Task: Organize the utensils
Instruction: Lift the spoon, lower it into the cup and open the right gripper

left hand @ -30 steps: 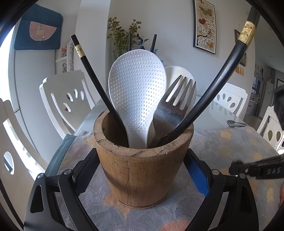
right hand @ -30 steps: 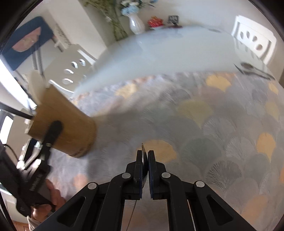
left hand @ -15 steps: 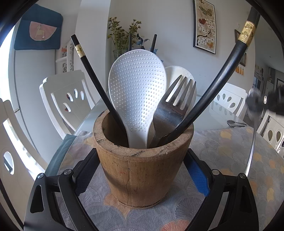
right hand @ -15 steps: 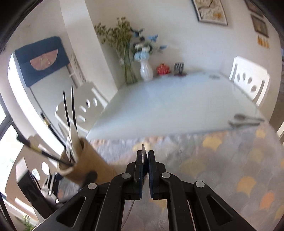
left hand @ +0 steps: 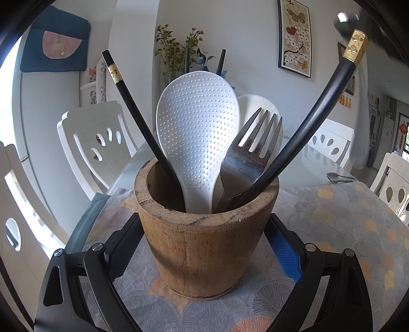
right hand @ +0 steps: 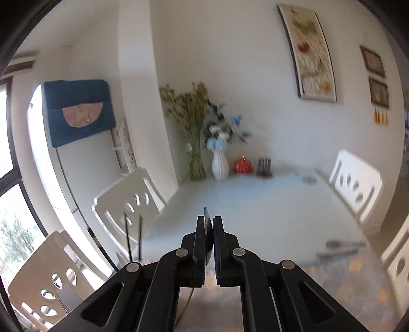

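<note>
Holder: the wooden cup (left hand: 204, 245) stands upright on the patterned cloth (left hand: 337, 219) near one edge of the table (right hand: 255, 204), braced between our left gripper's (left hand: 204, 258) two fingers (left hand: 283, 245); whether the pads press on its wall or only flank it, we cannot tell.
Contents: a dotted white rice paddle (left hand: 196, 143), a second white paddle (left hand: 258, 107) behind it, a metal fork (left hand: 250, 153) with tines up, and black gold-banded chopsticks (left hand: 138, 120) leaning outward to both sides.
In hand: our right gripper (right hand: 209, 245) has its fingers pressed together on a thin flat metal utensil (right hand: 207, 229), seen edge-on; we cannot tell which kind.
Position: in the left view a blurred silvery end (left hand: 345, 20) shows above and to the right of the cup.
Done: several utensils already stand in the cup.
Left: we judge the pinched piece has yet to go in; a spoon (left hand: 337, 176) and something beside it lie on the bare table just past the cloth's far edge, and would likely follow.
Room: the cup's front left part looks free.
</note>
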A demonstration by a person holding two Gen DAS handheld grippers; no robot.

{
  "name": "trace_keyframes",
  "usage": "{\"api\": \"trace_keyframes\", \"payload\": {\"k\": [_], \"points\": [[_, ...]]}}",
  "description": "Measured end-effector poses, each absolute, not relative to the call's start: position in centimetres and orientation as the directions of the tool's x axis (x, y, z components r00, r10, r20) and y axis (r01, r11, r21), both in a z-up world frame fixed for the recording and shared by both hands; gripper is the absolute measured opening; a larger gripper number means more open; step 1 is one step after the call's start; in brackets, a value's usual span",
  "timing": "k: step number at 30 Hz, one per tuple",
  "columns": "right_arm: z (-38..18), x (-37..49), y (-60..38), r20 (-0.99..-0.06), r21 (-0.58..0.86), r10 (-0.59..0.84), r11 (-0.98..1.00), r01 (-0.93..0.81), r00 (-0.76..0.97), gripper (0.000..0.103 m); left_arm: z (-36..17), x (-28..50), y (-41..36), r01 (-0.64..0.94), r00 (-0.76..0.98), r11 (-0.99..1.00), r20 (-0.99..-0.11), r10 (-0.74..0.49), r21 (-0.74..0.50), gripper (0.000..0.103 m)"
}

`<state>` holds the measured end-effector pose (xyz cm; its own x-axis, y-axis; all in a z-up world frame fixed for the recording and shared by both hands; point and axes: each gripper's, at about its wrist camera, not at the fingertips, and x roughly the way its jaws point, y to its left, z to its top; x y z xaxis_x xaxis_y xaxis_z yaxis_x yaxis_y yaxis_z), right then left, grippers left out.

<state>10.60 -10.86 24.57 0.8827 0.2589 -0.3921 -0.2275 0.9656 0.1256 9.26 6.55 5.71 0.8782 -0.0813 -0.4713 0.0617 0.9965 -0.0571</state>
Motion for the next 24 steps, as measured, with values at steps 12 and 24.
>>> {"api": "trace_keyframes", "payload": {"k": [12,24], "points": [[30.0,10.8,-6.1,-0.235,0.144,0.408,0.912,-0.383,0.882,0.005,5.7,9.3,6.5,0.061,0.878,0.996,-0.471,-0.081,-0.057,0.094],[25.7,12.7,-1.9,-0.342,0.203,0.542,0.84,-0.503,0.767,0.007,5.7,9.3,6.6,0.052,0.878,0.997,-0.474,-0.072,-0.055,0.099]]}}
